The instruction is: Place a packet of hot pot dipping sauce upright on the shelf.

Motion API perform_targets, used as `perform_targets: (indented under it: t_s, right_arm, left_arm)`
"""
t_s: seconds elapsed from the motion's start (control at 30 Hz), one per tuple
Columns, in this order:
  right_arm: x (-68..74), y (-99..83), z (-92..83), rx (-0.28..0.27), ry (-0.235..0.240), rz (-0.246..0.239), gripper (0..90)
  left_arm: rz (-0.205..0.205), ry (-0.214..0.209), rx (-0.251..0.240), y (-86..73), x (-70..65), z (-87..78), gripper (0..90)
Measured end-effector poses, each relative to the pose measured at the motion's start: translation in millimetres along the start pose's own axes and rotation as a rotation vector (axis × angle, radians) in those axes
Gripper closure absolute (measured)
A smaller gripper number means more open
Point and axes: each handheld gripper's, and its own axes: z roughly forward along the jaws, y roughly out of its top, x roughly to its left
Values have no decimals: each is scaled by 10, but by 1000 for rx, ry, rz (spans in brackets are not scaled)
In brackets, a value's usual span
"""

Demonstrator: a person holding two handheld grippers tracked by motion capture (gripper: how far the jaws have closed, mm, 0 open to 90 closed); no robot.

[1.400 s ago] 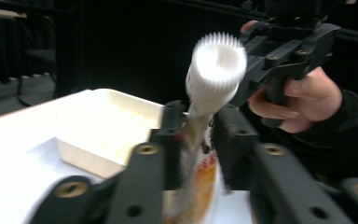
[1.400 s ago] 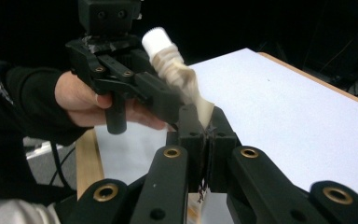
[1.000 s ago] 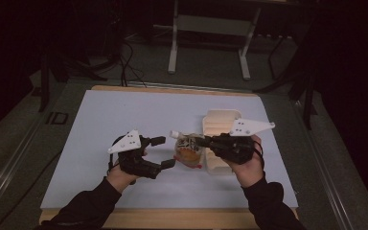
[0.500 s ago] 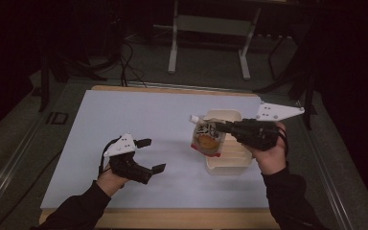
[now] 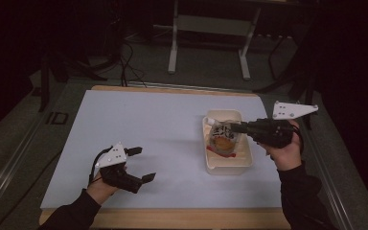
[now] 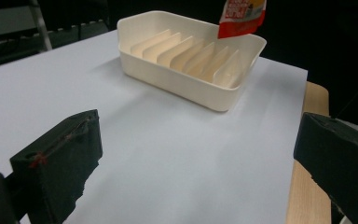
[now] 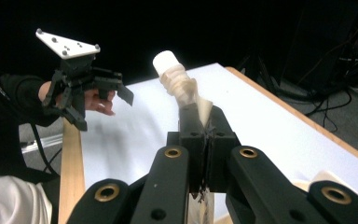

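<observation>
At the left of the high view, the left gripper (image 5: 141,164) rests low on the white table sheet (image 5: 139,124) with its jaws spread wide and nothing between them; it sits well apart from the tray.

To the right, the cream ribbed tray (image 5: 230,167) sits on the sheet, and the spouted pouch (image 5: 222,137) hangs above it — its lower edge is over the tray's ribs in the left gripper view, clear of the rim. Farther right, the right gripper (image 5: 235,128) has its jaws pinched shut on the pouch's neck, just below the white cap (image 7: 166,60).

My guess is that the step in hand is setting the pouch into the tray. Done well, that means lowering it straight down between two ribs, keeping the pinch near the neck so the body hangs plumb, and letting go only once the tray bears its weight.

The pouch carries red, white and orange print — none of the lettering is sharp enough to read.
</observation>
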Motion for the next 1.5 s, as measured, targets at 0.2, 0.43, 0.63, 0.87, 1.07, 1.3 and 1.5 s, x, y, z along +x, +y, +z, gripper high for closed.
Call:
perform_targets:
  t_s: [0.2, 0.43, 0.63, 0.87, 1.07, 1.3, 1.5]
  right_arm:
    - [-90, -169, 22, 27, 32, 8, 883]
    - [-153, -327, 48, 62, 51, 2, 882]
    - [-167, -463, 89, 86, 87, 34, 880]
    - [-178, -655, 195, 106, 92, 66, 875]
    - [-218, -789, 211, 122, 74, 87, 865]
    - [-235, -855, 170, 94, 28, 118, 749]
    - [-114, -671, 97, 61, -5, 79, 618]
  left_arm:
    - [-19, 19, 5, -58, 38, 5, 13]
    - [-29, 16, 0, -80, 71, 24, 13]
    - [-40, 18, -2, -97, 91, 20, 13]
    - [-48, 17, 2, -122, 108, 37, 13]
    - [-60, 19, 4, -141, 126, 44, 13]
    - [-70, 26, 0, -154, 143, 48, 13]
    - [-65, 48, -3, -159, 149, 39, 13]
